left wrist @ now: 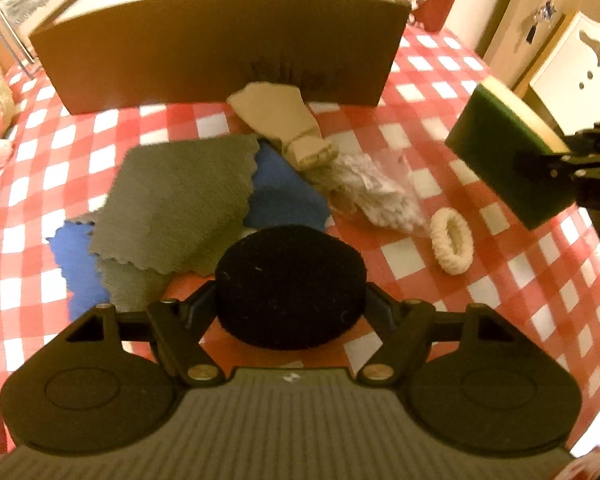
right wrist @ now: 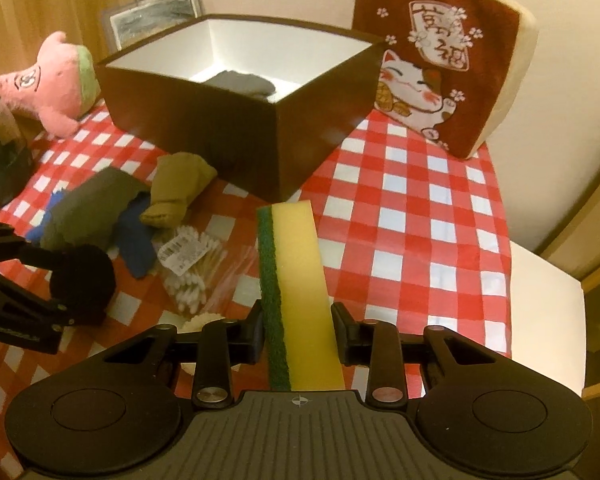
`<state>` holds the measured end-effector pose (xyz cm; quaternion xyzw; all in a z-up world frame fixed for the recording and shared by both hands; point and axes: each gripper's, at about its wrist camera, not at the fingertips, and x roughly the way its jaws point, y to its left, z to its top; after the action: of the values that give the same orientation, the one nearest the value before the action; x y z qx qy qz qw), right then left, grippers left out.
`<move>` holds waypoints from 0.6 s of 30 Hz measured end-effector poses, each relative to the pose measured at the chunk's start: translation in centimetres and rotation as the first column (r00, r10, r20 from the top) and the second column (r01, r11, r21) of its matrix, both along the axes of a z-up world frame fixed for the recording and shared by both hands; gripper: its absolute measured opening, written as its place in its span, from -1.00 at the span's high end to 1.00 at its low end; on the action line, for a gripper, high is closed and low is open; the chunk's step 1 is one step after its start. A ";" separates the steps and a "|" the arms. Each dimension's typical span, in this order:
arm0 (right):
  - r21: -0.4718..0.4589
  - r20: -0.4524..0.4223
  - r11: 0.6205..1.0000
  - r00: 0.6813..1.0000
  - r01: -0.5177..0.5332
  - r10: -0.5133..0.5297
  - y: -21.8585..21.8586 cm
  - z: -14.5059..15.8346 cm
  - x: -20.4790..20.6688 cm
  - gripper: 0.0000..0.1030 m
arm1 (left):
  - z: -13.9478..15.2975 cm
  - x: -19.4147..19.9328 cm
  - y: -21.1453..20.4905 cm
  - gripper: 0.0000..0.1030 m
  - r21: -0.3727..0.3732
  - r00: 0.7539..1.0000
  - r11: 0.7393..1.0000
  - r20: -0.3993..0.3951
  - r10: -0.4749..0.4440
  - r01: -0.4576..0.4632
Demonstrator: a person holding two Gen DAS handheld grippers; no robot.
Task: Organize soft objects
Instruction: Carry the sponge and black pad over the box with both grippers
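Warm, yellowish indoor light tints both of my views and leaves them fairly dim. The brightest spot is the white inside of the brown box (right wrist: 236,36), lit from above; its front wall is in shadow. The checked tablecloth (left wrist: 412,256) near the box is softly blurred and a little grainy. Fisheye bending curves the box's edges, and the corners of each view go black.

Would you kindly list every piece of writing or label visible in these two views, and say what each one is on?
Cushion: two large characters on a white plaque above the cat, apparently "萬福"; stylised, so not certain.
Brown box: dark print on its near wall, too blurred to read.
Cotton swab bag: white sticker with small print, too small to read.
Pink plush toy: a round mark, unreadable.
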<state>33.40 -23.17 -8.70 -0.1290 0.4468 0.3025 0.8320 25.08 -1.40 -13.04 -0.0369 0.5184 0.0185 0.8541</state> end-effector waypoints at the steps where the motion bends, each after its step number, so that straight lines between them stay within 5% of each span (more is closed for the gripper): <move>1: 0.003 0.004 1.000 1.000 0.003 -0.003 0.0 0.3 -0.1 0.34 | 0.6 -0.2 0.2 -0.45 -0.002 1.000 1.000 0.014 0.003 -0.003; 18: 0.150 0.077 0.988 0.997 -0.033 0.022 2.6 7.3 0.4 0.34 | 10.7 1.3 6.3 -0.45 0.059 0.962 0.994 0.264 0.074 -0.093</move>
<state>33.77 -20.54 -1.35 -0.0830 0.3893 0.3419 0.8513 26.41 4.92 -2.36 -0.0307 0.3981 0.0678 0.9143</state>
